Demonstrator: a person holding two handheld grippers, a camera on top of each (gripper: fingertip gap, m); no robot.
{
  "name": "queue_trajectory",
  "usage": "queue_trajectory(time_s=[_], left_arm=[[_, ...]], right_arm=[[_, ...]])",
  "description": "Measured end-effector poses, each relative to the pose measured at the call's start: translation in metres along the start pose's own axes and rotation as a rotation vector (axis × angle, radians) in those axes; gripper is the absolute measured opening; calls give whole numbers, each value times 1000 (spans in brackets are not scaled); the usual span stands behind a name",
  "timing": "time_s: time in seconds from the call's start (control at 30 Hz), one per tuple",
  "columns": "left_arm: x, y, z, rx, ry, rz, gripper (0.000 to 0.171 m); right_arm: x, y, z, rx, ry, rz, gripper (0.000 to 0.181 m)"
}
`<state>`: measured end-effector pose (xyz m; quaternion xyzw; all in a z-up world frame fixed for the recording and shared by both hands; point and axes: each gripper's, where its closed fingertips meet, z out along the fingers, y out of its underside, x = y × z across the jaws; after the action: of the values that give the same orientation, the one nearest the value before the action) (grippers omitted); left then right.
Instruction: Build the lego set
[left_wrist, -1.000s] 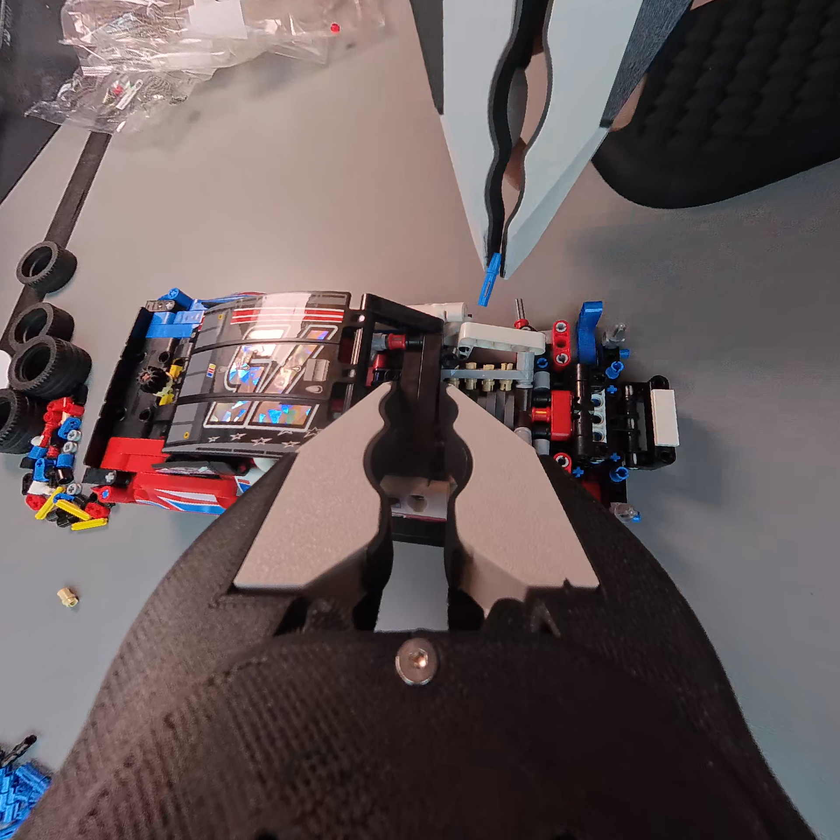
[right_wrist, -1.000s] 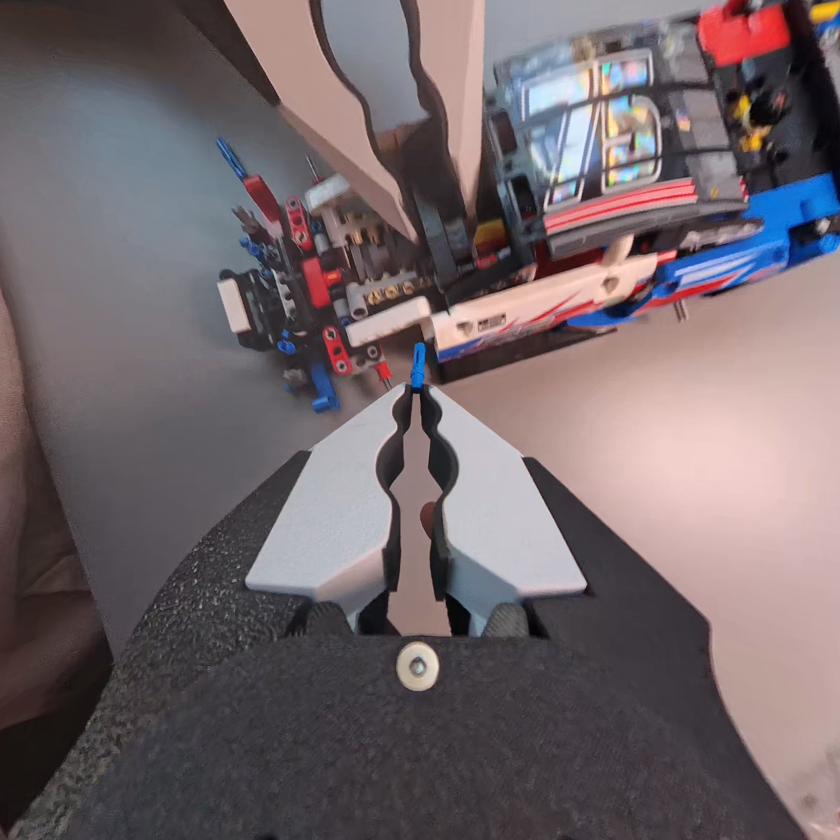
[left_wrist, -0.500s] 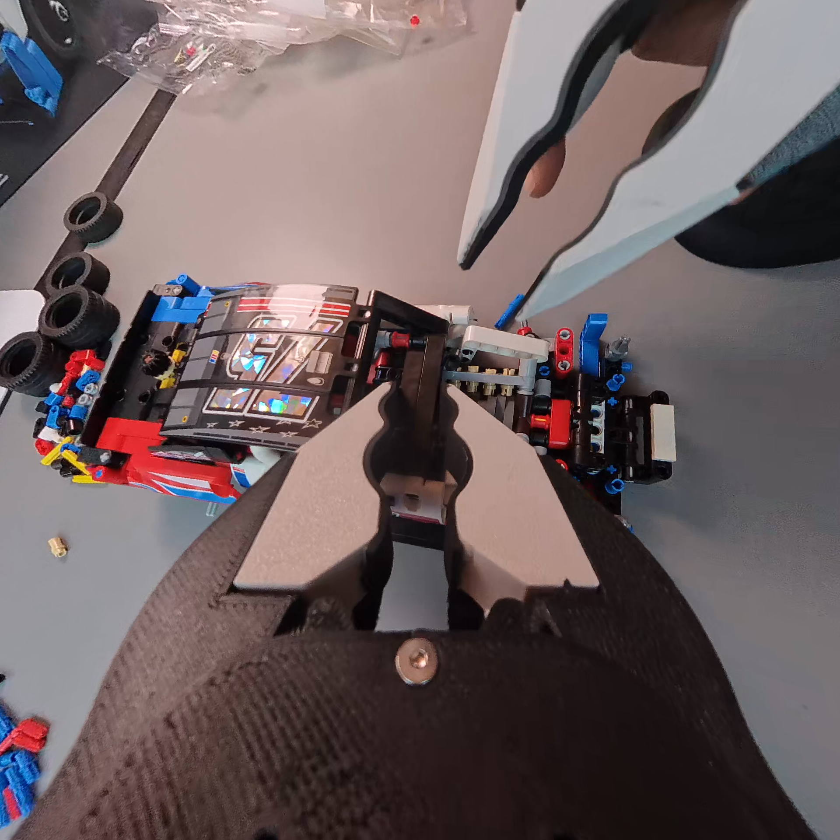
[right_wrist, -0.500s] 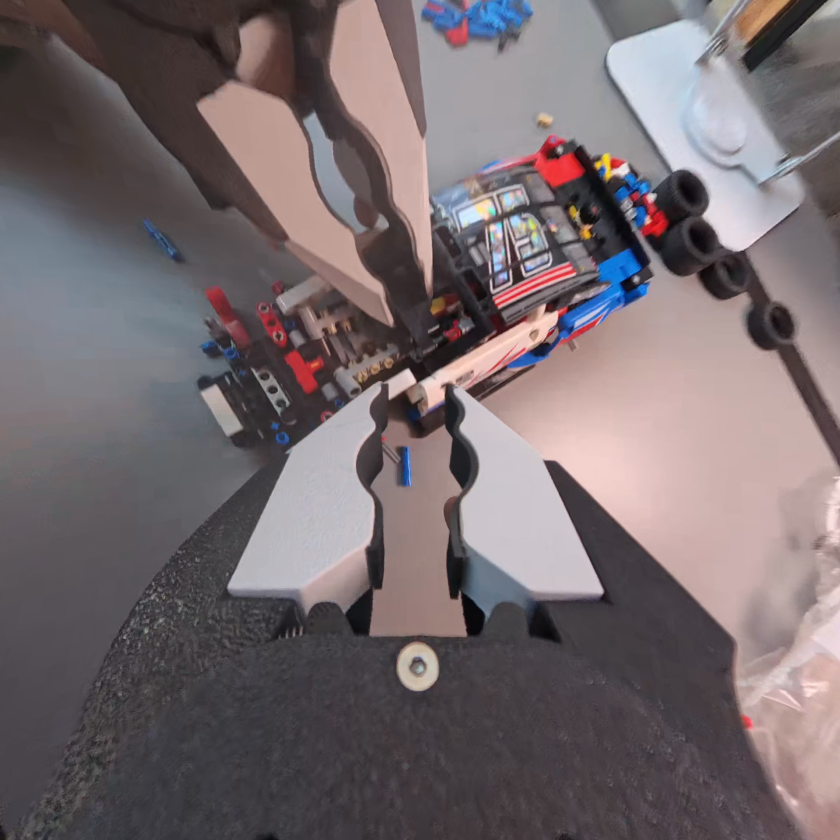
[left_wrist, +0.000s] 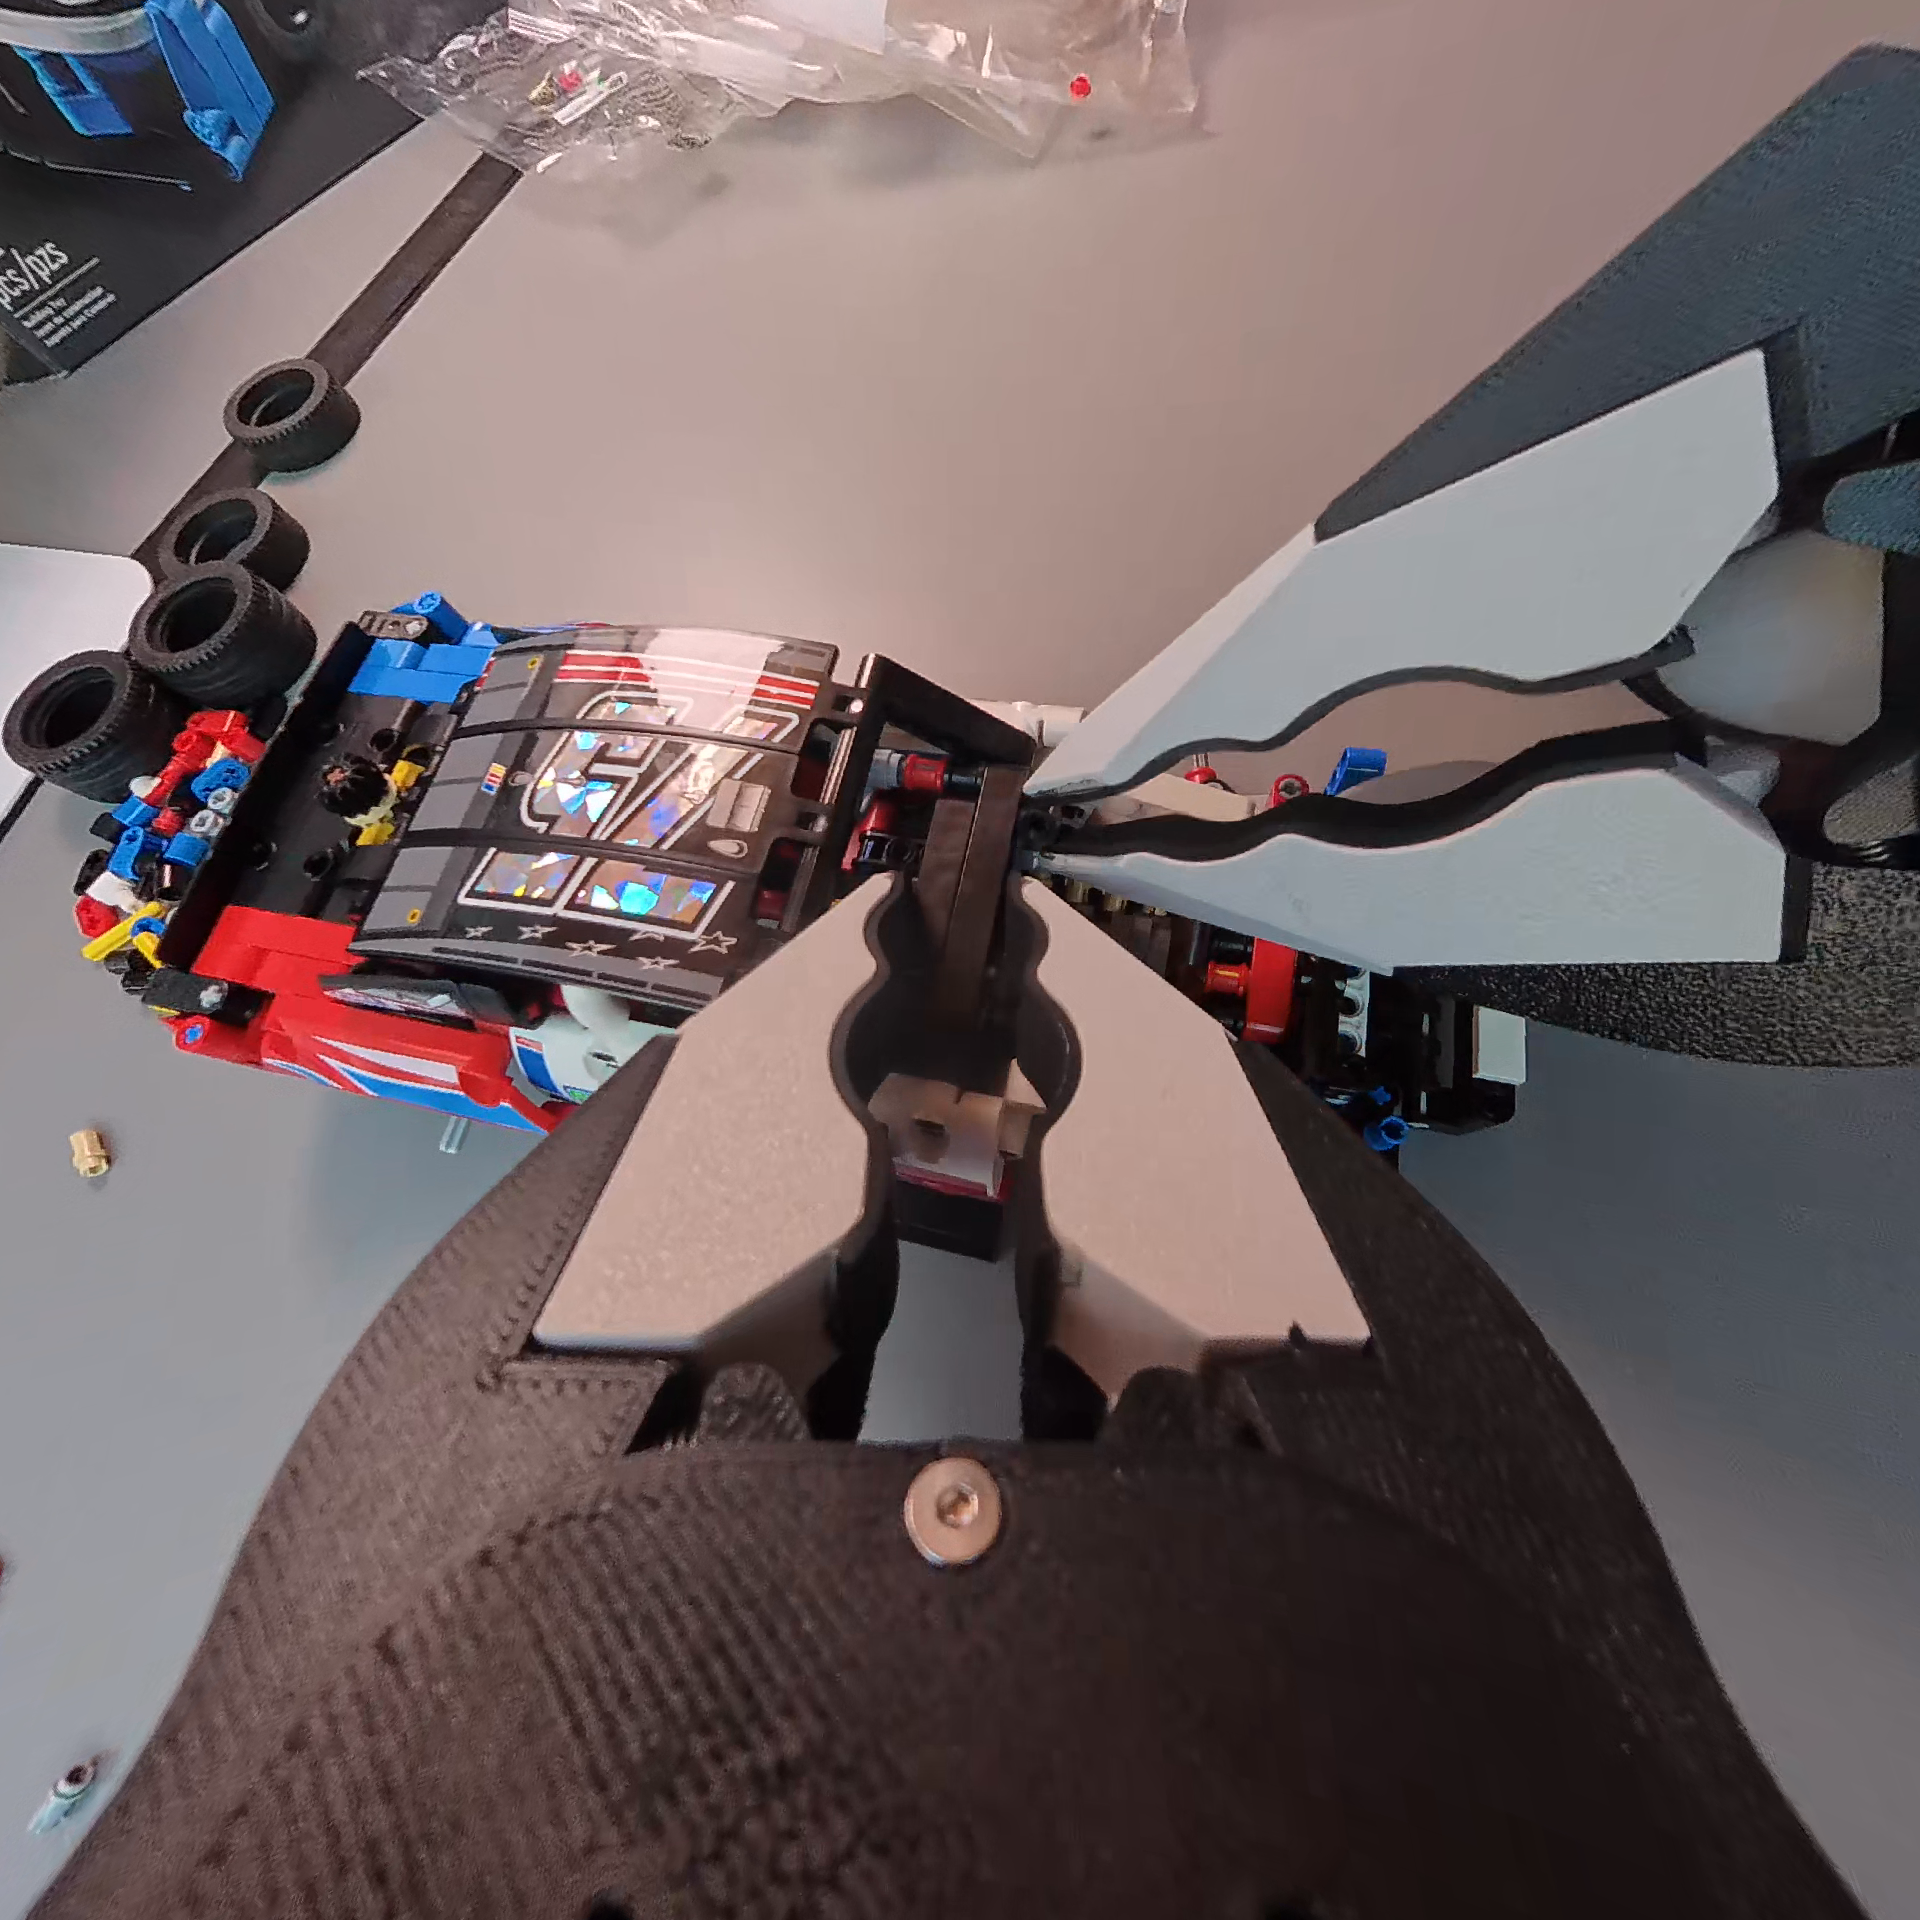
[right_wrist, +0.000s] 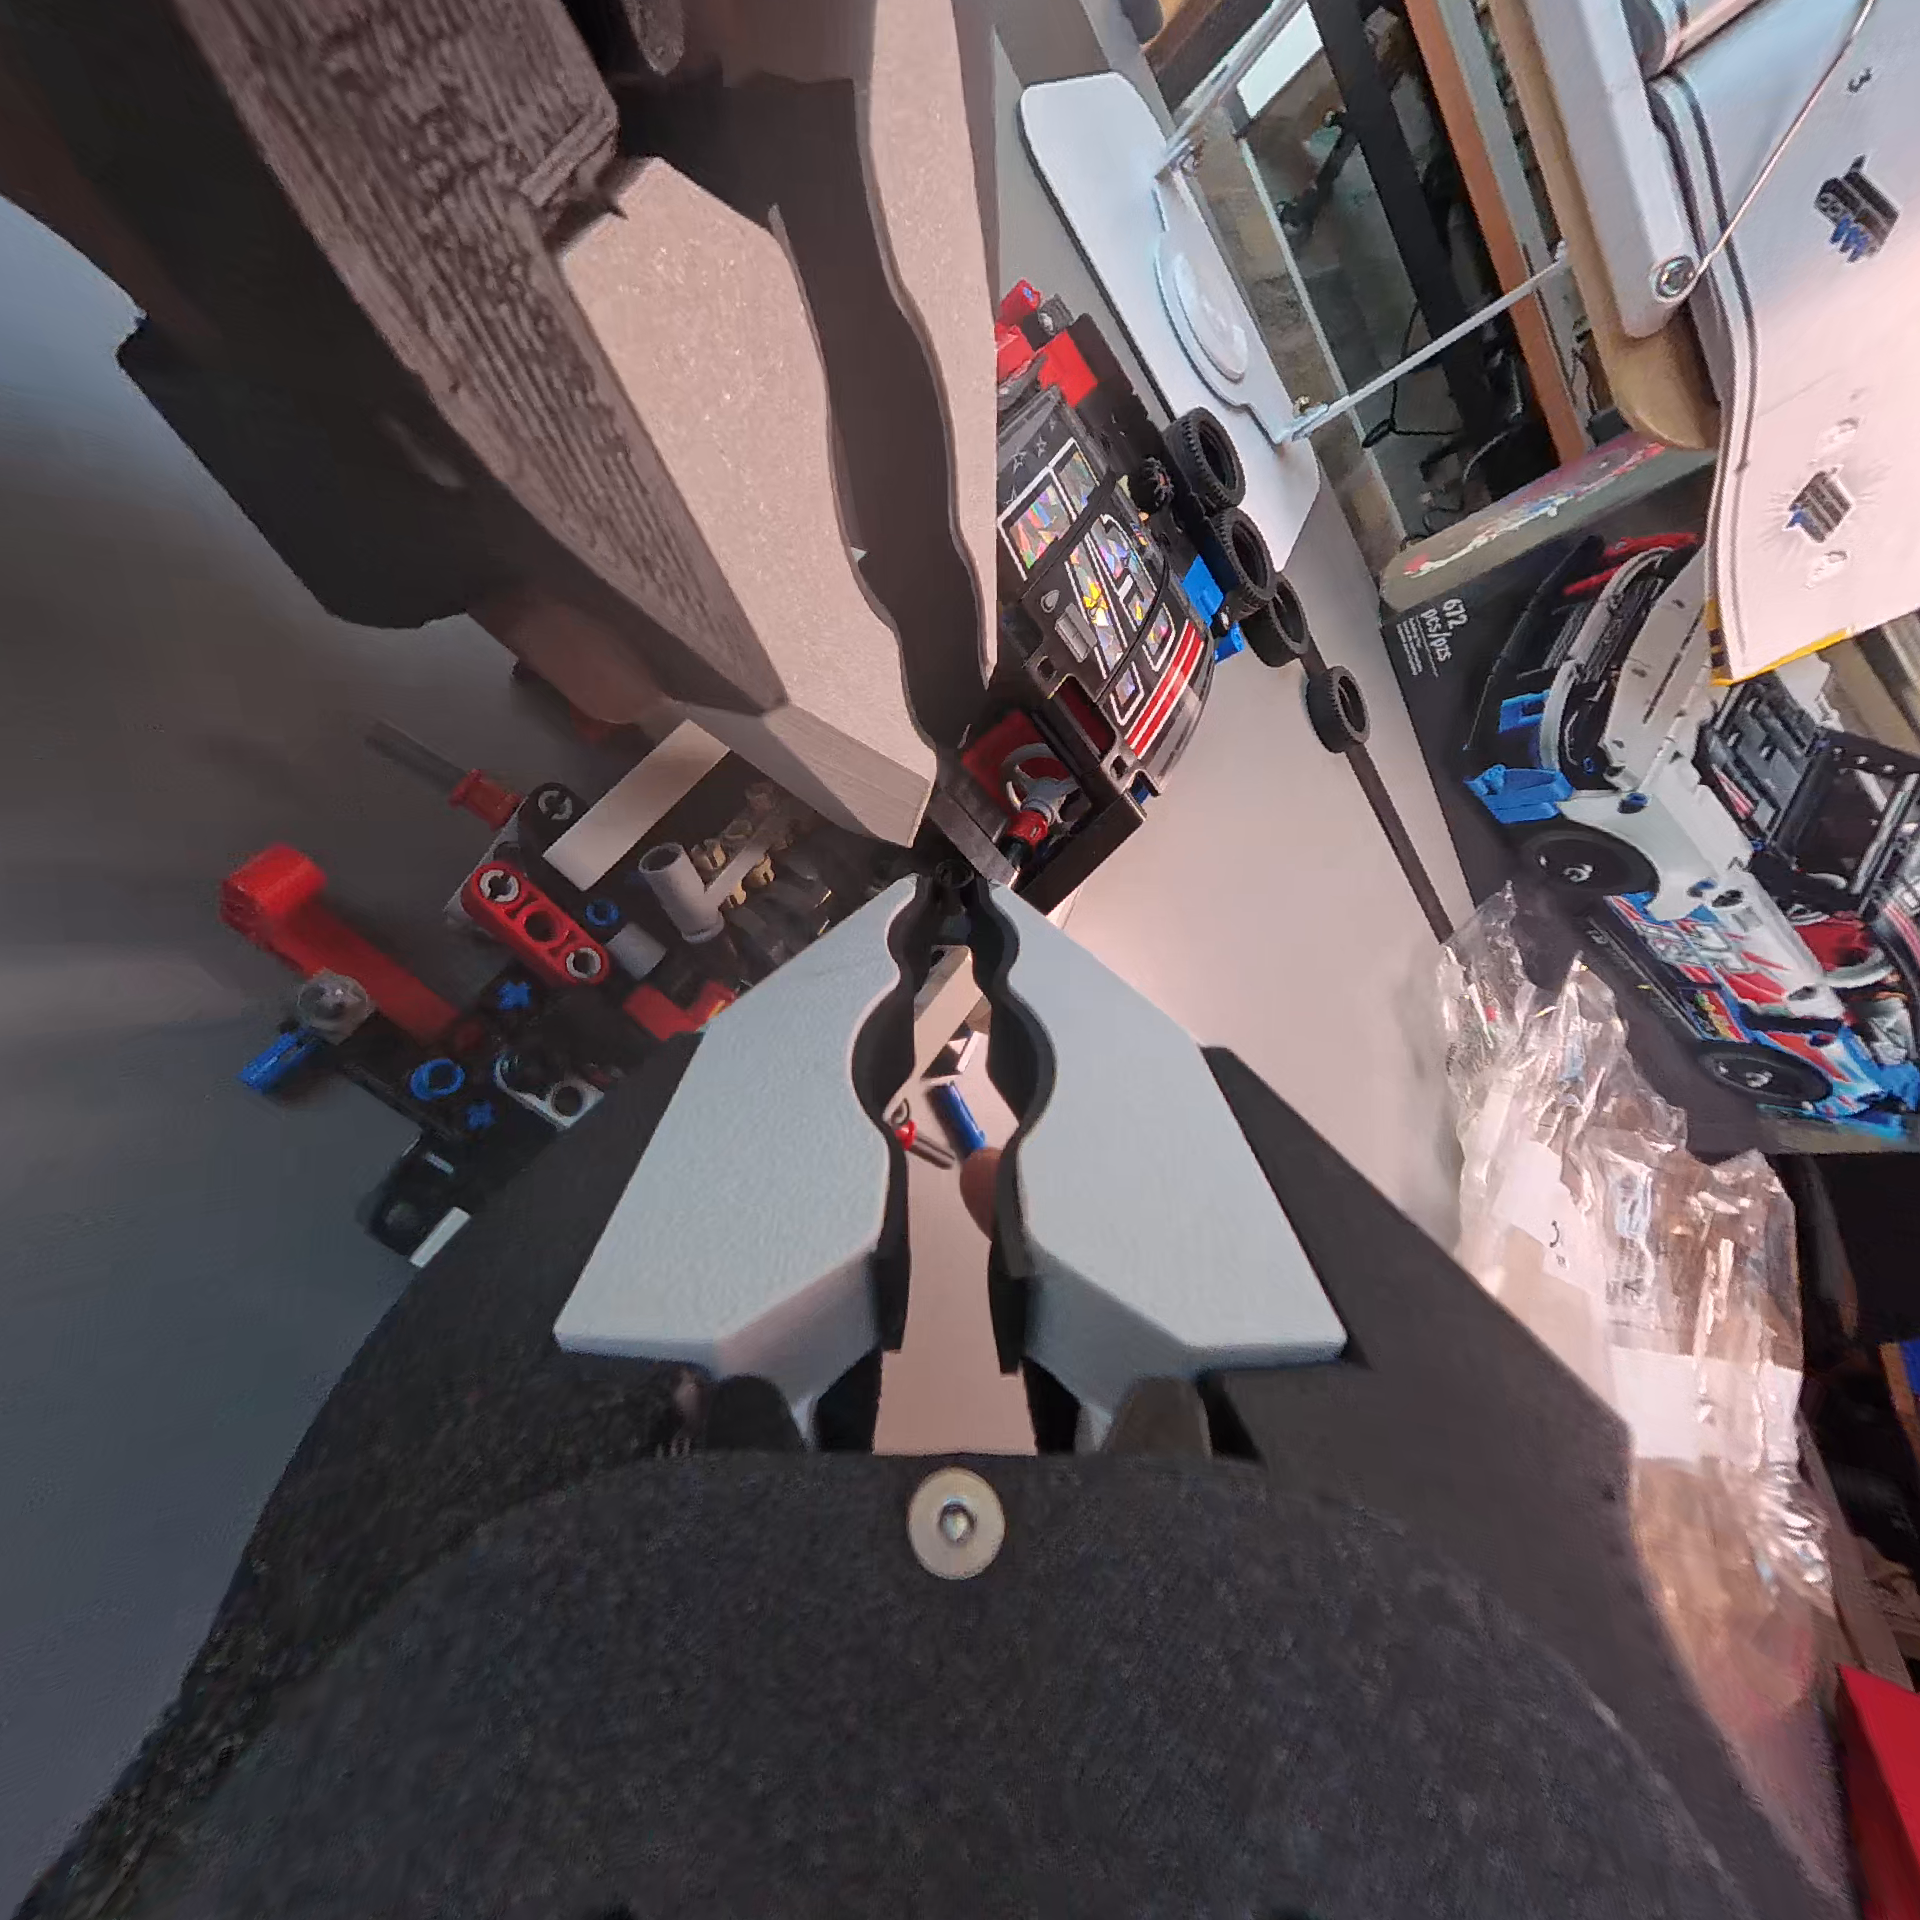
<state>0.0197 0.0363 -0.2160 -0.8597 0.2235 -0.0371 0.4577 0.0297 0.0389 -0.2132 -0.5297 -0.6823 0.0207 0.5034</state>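
Observation:
The part-built lego car (left_wrist: 582, 810) lies on the grey table; it also shows in the right wrist view (right_wrist: 1101, 582). My left gripper (left_wrist: 956, 894) is shut on the car's upright black frame (left_wrist: 935, 717) behind the roof. My right gripper (right_wrist: 943, 894) comes in from the right in the left wrist view (left_wrist: 1039, 826). Its tips are closed on a small black pin at the frame's edge, right beside the left gripper's tips (right_wrist: 935, 800). A blue pin (right_wrist: 961, 1117) lies loose on the table under my right fingers.
Several black tyres (left_wrist: 208, 634) and a pile of small loose pieces (left_wrist: 156, 831) lie by the car's nose. Clear plastic bags (left_wrist: 790, 62) lie at the back and to the right (right_wrist: 1610, 1195). The set's box (right_wrist: 1662, 831) stands beyond them. A tan piece (left_wrist: 90, 1151) lies loose. Less than 4 cm separates the two grippers' tips.
My right gripper opened and let the blue pin fall onto the table, then moved in to the black frame and closed there. My left gripper kept its hold on the frame.

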Motion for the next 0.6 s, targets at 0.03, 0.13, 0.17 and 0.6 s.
queue_trajectory(time_s=[0.03,0.13,0.17,0.6], left_arm=[[0,0,0,1,-3,2,16],[0,0,0,4,-12,4,16],[0,0,0,6,-14,4,16],[-2,0,1,15,-25,12,16]], right_arm=[[0,0,0,2,-12,60,4],[-1,0,1,37,-167,455,4],[-1,0,1,55,-232,606,3],[0,0,2,43,-289,789,4]])
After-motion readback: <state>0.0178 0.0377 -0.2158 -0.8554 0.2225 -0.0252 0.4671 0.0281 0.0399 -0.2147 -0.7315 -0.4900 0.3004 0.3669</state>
